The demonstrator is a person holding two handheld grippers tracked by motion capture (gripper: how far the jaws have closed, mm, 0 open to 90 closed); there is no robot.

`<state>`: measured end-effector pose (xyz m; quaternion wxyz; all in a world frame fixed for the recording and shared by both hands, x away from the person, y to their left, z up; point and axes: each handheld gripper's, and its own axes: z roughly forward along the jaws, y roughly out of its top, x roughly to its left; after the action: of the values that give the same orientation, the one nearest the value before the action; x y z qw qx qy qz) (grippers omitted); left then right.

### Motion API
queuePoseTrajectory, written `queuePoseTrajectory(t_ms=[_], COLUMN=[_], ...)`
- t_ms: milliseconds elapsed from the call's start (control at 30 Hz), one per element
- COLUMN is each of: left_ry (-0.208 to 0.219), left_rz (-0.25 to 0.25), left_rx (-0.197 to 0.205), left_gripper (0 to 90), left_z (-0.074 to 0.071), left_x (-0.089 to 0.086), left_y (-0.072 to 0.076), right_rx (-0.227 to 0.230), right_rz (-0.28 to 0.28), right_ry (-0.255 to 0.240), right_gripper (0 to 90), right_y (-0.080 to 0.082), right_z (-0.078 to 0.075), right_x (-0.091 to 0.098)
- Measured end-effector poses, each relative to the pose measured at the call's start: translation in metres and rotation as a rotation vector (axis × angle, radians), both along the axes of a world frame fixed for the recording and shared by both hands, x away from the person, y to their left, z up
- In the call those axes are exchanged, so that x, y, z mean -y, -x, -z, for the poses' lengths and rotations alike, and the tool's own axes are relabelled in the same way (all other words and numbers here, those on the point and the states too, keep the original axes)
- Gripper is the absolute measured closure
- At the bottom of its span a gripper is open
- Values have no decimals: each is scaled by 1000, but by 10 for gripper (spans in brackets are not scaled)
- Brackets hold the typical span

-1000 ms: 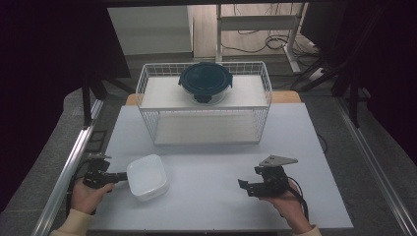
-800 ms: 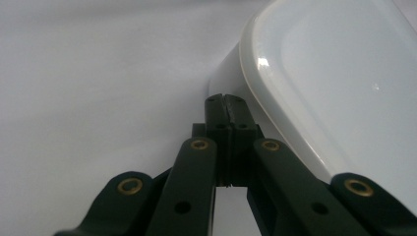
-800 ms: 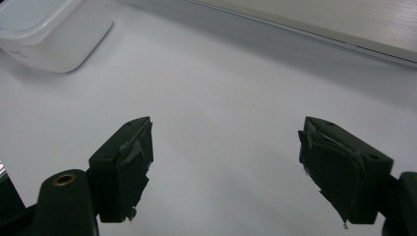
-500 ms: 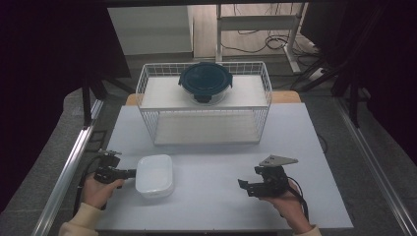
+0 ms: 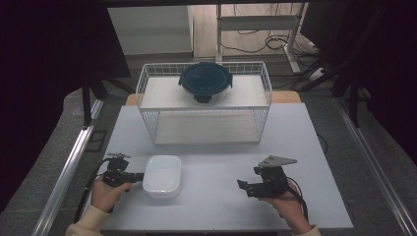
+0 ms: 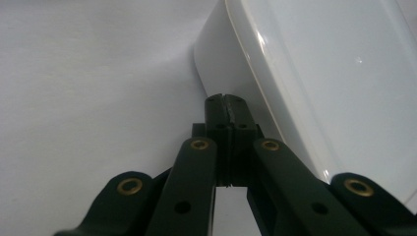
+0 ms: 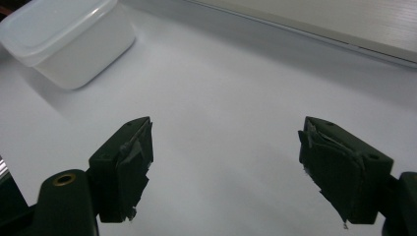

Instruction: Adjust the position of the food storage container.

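A white lidded rectangular container [image 5: 162, 175] [image 6: 319, 73] [image 7: 64, 37] rests on the white table [image 5: 221, 211] at the front left. My left gripper [image 5: 139, 176] [image 6: 227, 101] is shut with nothing between its jaws, and its closed tips lie against the container's left side wall. My right gripper [image 5: 243, 186] [image 7: 226, 142] is held at the front right, pointing left toward the container. It is open with only bare table between its fingers, well apart from the container.
A white wire rack [image 5: 265, 93] stands at the back of the table, with a dark teal round lidded bowl [image 5: 205, 81] on its upper shelf. Bare table lies between the two grippers and in front of the rack.
My left hand has moved right with its closed tips against the white container, which slid right and turned from skewed to square with the table. The right gripper has stayed in place.
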<state>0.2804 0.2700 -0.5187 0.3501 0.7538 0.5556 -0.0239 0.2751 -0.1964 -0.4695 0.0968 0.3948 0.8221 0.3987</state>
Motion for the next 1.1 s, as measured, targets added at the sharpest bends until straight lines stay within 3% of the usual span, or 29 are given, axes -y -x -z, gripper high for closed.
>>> queuePoseTrajectory(t_ms=[600,733,867,967,1100], left_ry=[94,91,124,95,114], left_rz=[52,60,69,85,117], left_rx=[-25,-27,-38,-29,-31], left_gripper=[900,900,900,900,900], left_z=[5,8,8,6,5], left_x=[21,25,30,37,51], left_y=[1,3,3,3,1], right_rx=[-4,-6,-8,-4,-4], right_rz=[-1,3,-1,0,1], right_ry=[2,4,1,2,2], right_gripper=[206,206,206,206,206], right_y=[0,-1,0,0,0], right_z=[1,1,1,0,1], right_x=[0,1,0,0,0])
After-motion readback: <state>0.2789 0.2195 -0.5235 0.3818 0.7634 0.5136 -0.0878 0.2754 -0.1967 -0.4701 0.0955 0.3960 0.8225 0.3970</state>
